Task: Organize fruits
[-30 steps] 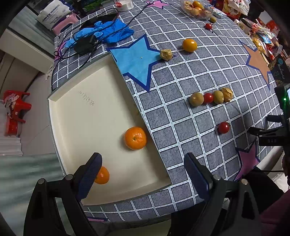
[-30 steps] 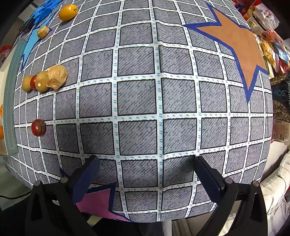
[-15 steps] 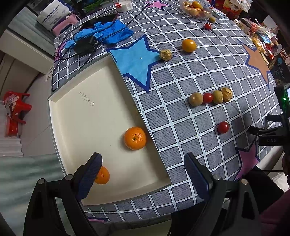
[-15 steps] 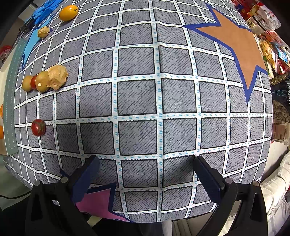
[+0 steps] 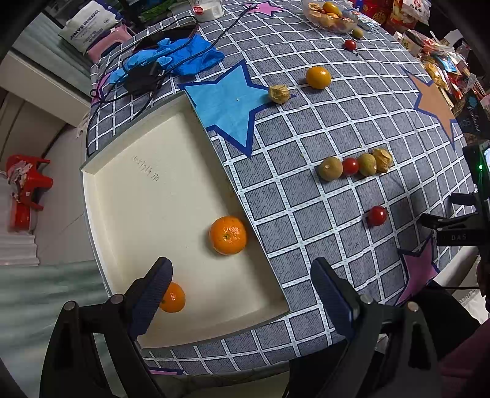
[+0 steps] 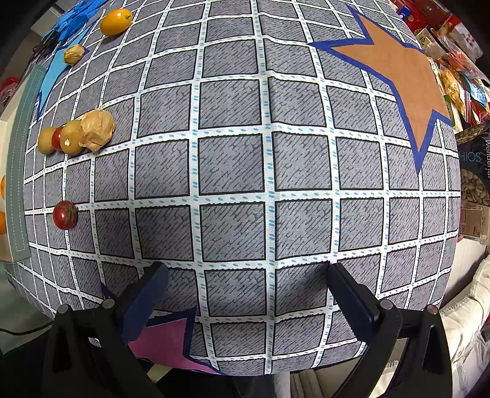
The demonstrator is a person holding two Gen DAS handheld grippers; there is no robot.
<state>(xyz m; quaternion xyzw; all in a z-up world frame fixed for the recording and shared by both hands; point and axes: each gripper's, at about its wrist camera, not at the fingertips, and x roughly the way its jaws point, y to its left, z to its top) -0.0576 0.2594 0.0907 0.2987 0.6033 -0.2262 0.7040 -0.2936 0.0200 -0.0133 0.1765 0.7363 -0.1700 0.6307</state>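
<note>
In your left wrist view, the left gripper (image 5: pixel 242 284) hangs spread wide at the bottom of the frame with nothing between its fingers. Under it sits a cream tray (image 5: pixel 147 196) holding a large orange (image 5: pixel 228 235) by its right wall and a smaller orange (image 5: pixel 173 297) at lower left, partly behind the left finger. On the checked counter (image 5: pixel 306 128) to the right lies a touching row: brownish fruit (image 5: pixel 329 168), cherry tomato (image 5: pixel 350 166), greenish fruit (image 5: pixel 367 164), husked physalis (image 5: pixel 382 159). A lone cherry tomato (image 5: pixel 377 215) lies below them, apart.

In your right wrist view, the right gripper (image 6: pixel 248 290) is likewise spread and empty over bare checked cloth. The same row of fruit (image 6: pixel 76 134) sits at the left edge, the single tomato (image 6: pixel 65 215) lower left, a kumquat (image 6: pixel 116 22) at upper left
</note>
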